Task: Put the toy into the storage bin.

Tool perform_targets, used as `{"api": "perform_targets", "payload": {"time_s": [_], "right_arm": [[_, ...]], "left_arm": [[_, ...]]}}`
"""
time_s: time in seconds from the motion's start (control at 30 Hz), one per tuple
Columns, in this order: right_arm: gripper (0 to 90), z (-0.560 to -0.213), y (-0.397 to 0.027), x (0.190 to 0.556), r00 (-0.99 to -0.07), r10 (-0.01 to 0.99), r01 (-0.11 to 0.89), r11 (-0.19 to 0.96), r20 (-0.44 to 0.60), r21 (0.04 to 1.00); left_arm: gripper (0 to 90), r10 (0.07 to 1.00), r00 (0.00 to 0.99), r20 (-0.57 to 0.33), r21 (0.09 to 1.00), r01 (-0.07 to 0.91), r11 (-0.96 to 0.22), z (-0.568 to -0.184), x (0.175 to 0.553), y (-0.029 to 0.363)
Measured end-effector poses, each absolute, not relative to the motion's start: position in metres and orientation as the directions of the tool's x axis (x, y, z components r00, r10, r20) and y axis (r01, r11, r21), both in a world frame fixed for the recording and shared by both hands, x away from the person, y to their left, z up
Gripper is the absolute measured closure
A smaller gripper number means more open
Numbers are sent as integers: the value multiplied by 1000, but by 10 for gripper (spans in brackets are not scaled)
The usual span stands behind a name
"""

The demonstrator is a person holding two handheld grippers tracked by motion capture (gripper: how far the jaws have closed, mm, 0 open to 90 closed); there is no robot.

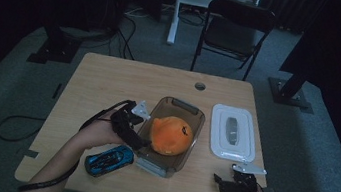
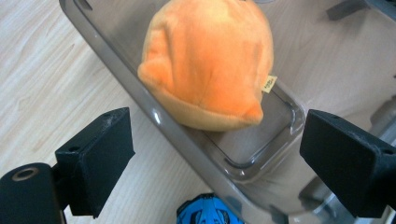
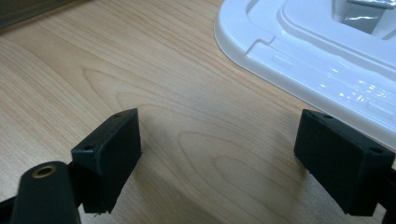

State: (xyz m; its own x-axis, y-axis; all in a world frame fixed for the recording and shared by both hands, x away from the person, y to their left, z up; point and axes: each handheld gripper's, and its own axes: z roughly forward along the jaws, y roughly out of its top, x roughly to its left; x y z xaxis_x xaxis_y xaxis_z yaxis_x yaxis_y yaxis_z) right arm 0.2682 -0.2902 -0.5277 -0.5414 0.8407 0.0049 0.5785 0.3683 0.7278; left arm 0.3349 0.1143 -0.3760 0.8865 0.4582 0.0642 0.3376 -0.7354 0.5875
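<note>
An orange plush toy [image 1: 170, 134] [image 2: 208, 63] lies inside a smoky clear plastic container [image 1: 192, 113] [image 2: 140, 100] at the table's middle. My left gripper [image 1: 139, 144] [image 2: 219, 161] stands open beside the container's left wall, its jaws apart around the near corner without touching the plush. A blue toy car [image 1: 109, 160] [image 2: 208, 213] lies on the table just below that gripper. My right gripper [image 1: 223, 181] [image 3: 229, 163] rests open low over bare wood at the front right, nothing between its jaws. The white lid [image 1: 232, 132] [image 3: 317, 60] lies flat to the container's right.
The wooden table [image 1: 110, 82] has a cable hole [image 1: 200, 86] near its far edge. A black folding chair [image 1: 233, 31] and a white desk leg [image 1: 174, 13] stand behind the table. Cables trail on the floor at left.
</note>
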Motion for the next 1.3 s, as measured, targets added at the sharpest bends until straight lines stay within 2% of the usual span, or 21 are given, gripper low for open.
{"api": "perform_targets", "payload": {"time_s": [0.77, 1.3], "right_arm": [[143, -528, -290, 268, -537, 843, 581, 365, 6, 728], [142, -528, -290, 268, -537, 844, 581, 365, 5, 727]], "left_arm": [[106, 528, 849, 34, 635, 390, -667, -393, 314, 176], [106, 547, 837, 17, 614, 423, -667, -429, 294, 201]]}}
